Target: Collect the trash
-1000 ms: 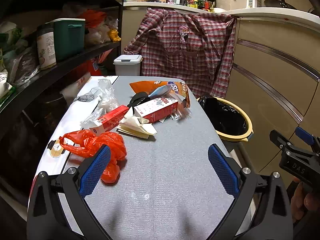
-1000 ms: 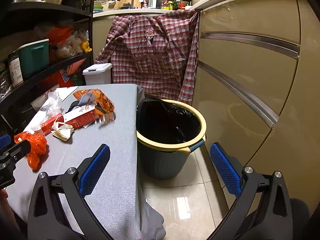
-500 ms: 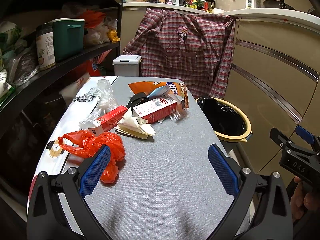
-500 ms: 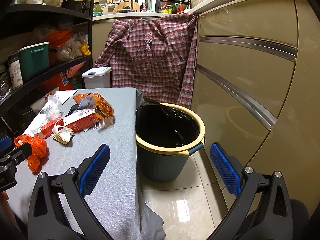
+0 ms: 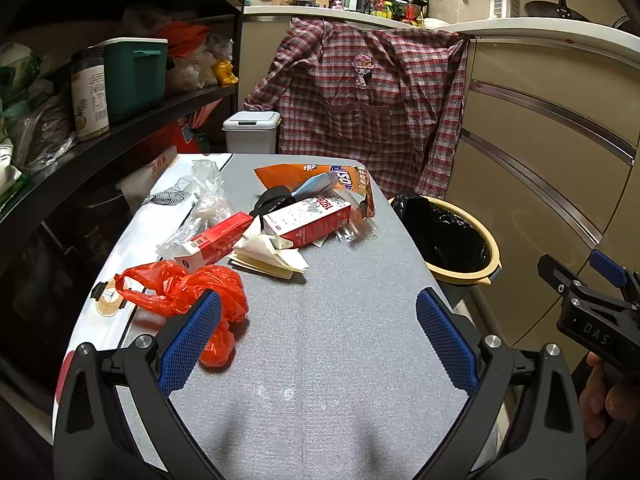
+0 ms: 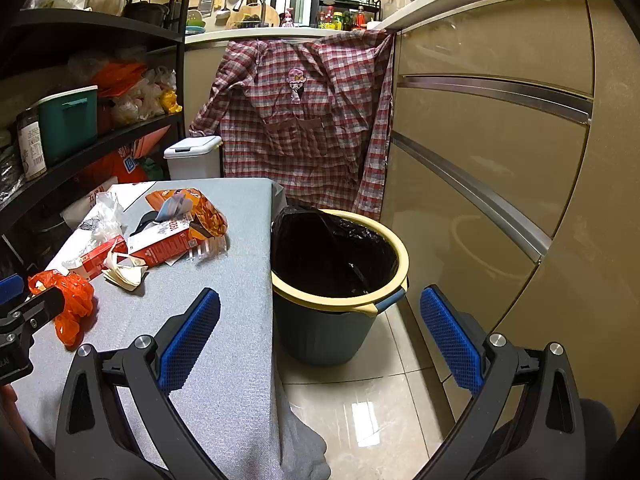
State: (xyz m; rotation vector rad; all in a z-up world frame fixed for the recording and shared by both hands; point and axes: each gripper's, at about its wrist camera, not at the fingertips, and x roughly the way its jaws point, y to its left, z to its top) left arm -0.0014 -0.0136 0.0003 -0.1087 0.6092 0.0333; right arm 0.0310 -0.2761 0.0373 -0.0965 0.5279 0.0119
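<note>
L tongs (image 5: 316, 336) wide, empty; red bag (image 5: 188, 292) on table at 10 o'clock, touching L pad, long axis running 10–4. R tongs (image 6: 320, 336) wide too, facing bin (image 6: 340, 256) at 12. L nearer.

floor: glossy pale tile (image 6: 360, 412) | right: beige glossy cabinet fronts with steel strip handles (image 6: 492, 92) | left: black open shelving (image 5: 120, 136) | rear: white countertop (image 5: 360, 18), red plaid shirt (image 5: 372, 108) draped over its edge | light: warm, indoor
</note>
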